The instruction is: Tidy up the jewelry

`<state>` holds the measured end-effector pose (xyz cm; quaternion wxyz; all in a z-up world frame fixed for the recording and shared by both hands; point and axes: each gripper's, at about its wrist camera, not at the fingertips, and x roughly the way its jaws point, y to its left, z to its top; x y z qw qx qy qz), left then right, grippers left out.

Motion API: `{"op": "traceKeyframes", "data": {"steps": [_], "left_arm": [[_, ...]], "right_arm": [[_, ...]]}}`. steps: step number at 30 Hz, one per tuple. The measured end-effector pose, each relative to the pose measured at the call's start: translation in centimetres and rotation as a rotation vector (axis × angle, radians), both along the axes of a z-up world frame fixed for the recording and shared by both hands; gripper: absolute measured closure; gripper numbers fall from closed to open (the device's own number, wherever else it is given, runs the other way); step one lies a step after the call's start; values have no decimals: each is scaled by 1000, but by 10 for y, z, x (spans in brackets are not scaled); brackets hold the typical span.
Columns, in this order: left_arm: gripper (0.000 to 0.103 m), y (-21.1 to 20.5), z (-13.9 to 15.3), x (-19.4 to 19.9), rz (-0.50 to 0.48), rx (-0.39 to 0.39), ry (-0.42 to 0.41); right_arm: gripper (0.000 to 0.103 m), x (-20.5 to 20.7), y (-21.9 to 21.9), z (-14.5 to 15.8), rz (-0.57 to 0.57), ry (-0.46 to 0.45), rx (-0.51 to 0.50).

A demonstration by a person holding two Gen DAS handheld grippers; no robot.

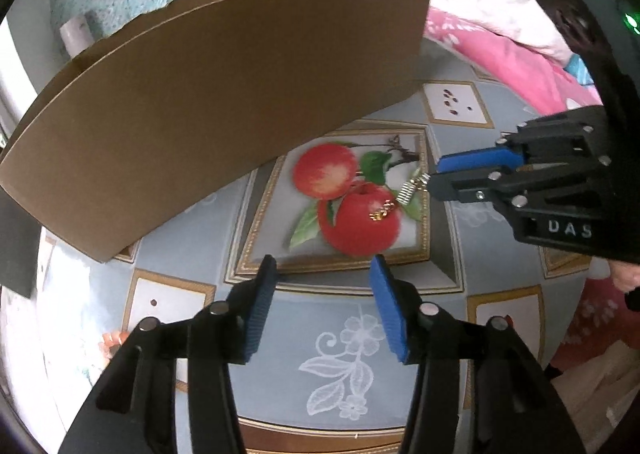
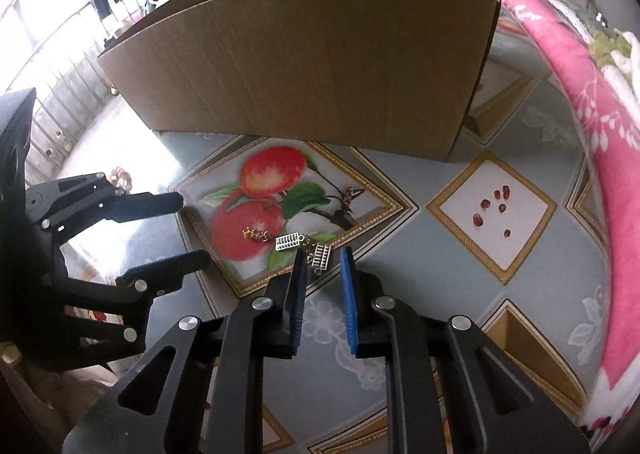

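A gold chain with two small silver abacus-shaped charms lies on the apple picture of the tablecloth. My right gripper points down at its end charm. The jaws are narrow and the charm sits between the tips, with a gap showing beside the right pad. In the left wrist view the chain runs up to the right gripper. My left gripper hovers open just short of the apples, nothing between its fingers. It also shows in the right wrist view as the left gripper.
A large open cardboard box stands right behind the apple picture. Several small dark red beads lie on a white diamond to the right. A pink blanket bounds the table's right side.
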<state>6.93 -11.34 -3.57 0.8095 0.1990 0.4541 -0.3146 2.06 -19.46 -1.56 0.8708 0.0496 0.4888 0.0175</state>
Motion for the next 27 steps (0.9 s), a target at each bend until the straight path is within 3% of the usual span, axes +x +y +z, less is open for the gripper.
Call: {"op": "traceKeyframes", "data": {"steps": [9, 27], "left_arm": [[49, 3, 0, 6, 36, 4, 32], [48, 3, 1, 7, 42, 7, 38]], "right_arm": [[100, 6, 1, -1, -12, 16, -8], [101, -13, -21, 7, -45, 25, 25]]}}
